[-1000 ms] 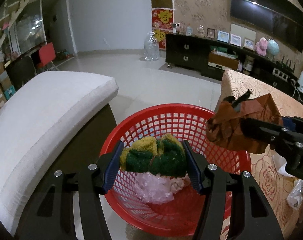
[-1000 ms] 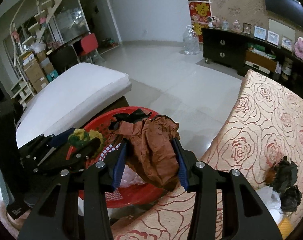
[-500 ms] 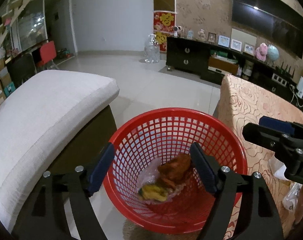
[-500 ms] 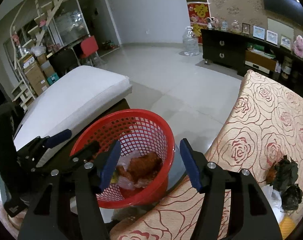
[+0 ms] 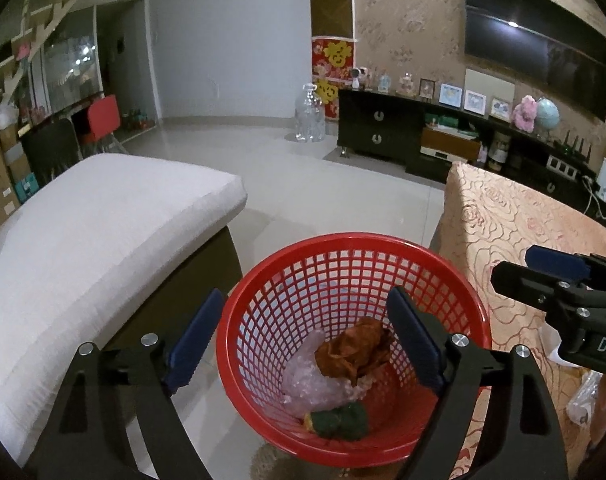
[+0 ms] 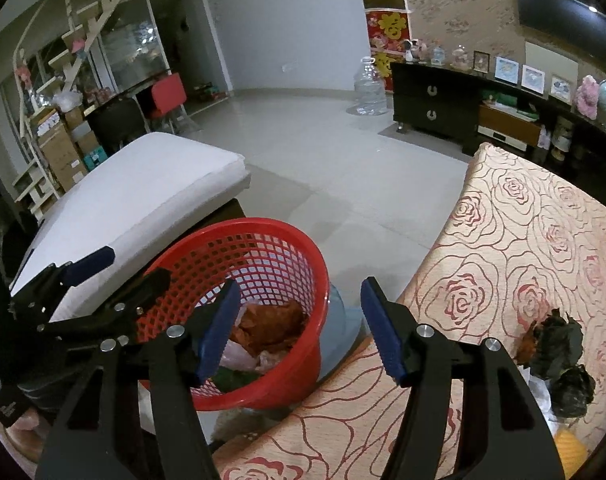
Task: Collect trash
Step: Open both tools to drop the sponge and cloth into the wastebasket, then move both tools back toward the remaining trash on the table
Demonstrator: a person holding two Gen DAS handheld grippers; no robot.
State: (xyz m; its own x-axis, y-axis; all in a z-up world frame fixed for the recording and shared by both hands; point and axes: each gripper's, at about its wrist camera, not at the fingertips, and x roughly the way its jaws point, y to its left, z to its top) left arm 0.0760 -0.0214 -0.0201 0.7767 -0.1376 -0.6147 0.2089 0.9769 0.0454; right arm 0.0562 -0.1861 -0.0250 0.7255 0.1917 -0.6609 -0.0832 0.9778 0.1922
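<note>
- White letters "DA", cut by the frame edge, stand on the right gripper (image 5: 559, 276) body, right of the left gripper's fingers (image 5: 413, 344).
- Nothing else reads clearly.

- Red mesh basket (image 5: 455, 300) stands upright on the floor beside the table.
- Inside lie crumpled brown paper (image 5: 353, 350), clear plastic wrap (image 5: 311, 384) and a green-yellow sponge (image 5: 339, 422).
- Dark crumpled trash (image 6: 563, 356) rests on the table.

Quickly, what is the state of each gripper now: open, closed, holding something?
Left gripper: open, holding nothing, above the red basket.
Right gripper: open, holding nothing.
</note>
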